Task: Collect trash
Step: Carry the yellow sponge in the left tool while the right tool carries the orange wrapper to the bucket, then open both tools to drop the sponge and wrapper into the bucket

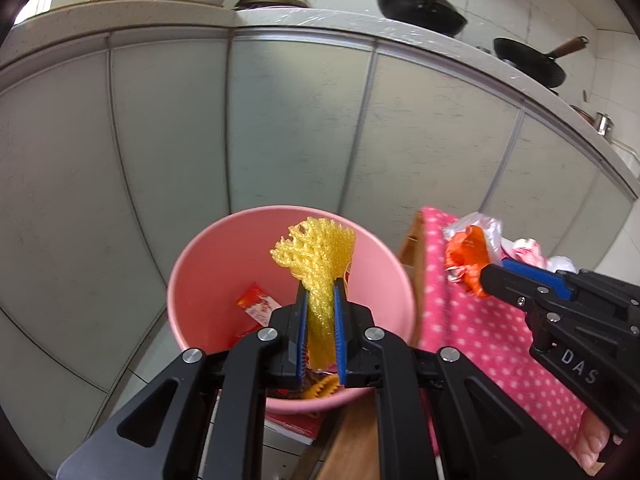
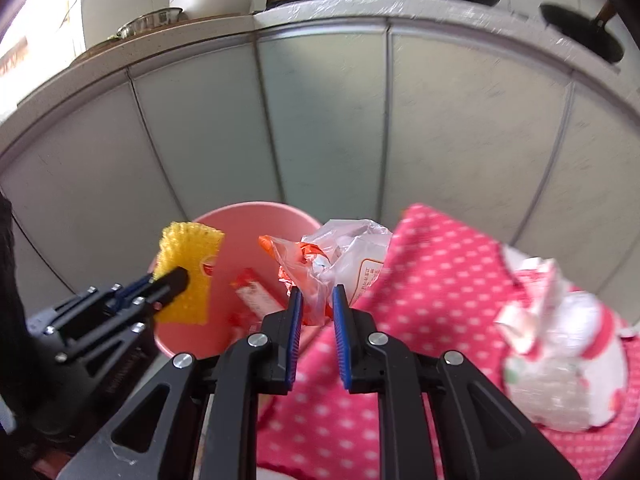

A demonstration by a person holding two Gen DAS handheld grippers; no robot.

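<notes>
A pink bin (image 1: 200,272) stands on the floor in front of the kitchen cabinets, with a red wrapper (image 1: 258,304) and other scraps inside. My left gripper (image 1: 320,286) is shut on a yellow foam fruit net (image 1: 316,256), held over the bin's mouth. My right gripper (image 2: 316,294) is shut on a crumpled orange and clear plastic bag (image 2: 340,256), which hangs beside the bin's right rim (image 2: 296,212), above the table's edge. In the right wrist view the left gripper (image 2: 176,280) comes in from the left with the yellow net (image 2: 188,264).
A pink tablecloth with white dots (image 2: 432,288) covers the table at the right, and more crumpled white and red wrappers (image 2: 560,352) lie on it. Pale cabinet doors (image 1: 300,120) rise behind the bin. Black pans (image 1: 420,8) sit on the counter above.
</notes>
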